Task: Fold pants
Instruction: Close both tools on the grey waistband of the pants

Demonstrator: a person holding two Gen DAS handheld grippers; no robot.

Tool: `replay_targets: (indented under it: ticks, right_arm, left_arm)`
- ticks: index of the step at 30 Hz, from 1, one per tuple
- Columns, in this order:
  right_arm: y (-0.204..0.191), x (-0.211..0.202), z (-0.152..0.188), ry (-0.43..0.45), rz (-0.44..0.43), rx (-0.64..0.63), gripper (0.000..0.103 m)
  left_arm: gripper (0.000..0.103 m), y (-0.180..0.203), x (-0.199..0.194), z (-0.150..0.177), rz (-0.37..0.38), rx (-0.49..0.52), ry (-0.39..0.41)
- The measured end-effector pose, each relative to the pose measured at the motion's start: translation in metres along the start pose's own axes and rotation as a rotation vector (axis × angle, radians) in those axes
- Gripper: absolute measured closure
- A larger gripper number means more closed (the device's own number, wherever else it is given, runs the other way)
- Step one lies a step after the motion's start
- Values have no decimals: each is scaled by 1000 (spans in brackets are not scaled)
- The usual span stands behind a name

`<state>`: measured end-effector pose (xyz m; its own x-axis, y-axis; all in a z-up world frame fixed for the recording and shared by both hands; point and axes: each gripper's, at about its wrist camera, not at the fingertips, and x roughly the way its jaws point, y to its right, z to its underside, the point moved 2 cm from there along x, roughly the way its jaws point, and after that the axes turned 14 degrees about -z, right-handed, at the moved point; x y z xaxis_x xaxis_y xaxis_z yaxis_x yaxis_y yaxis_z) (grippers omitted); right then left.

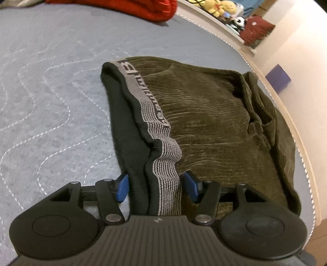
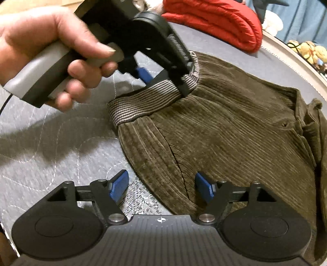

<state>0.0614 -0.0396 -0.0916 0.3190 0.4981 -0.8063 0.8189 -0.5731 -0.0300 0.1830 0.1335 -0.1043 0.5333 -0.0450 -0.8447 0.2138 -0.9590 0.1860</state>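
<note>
A grey quilted bed [image 1: 51, 92] is carrying folded olive corduroy pants [image 1: 204, 114], with a red blanket [image 2: 214, 26] and plush toys [image 1: 220, 7] lying beyond; the waistband [image 1: 155, 126] is running away from the left gripper [image 1: 156, 188], whose jaws are standing apart astride it; the right gripper [image 2: 161, 187] is gaping over the fabric's edge, gripping nothing; the pants' far side is slipping out of view.

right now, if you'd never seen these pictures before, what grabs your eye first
The olive corduroy pants fill the middle, folded on the grey quilted bed, their striped grey waistband running between the open fingers of the left gripper. In the right wrist view a hand holds that gripper over the waistband, and a red puffy garment lies behind.
</note>
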Motion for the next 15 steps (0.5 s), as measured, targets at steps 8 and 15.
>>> replay_targets:
  ticks: [8,15]
  right_arm:
    - [12,-9,-11,29,9,23,80]
    - [-3,-18,-13,57,13,-72,93]
  left_arm:
    - [74,-2,-4,-2,-6,34,16]
    - [86,-4,-33,-6,25,36,84]
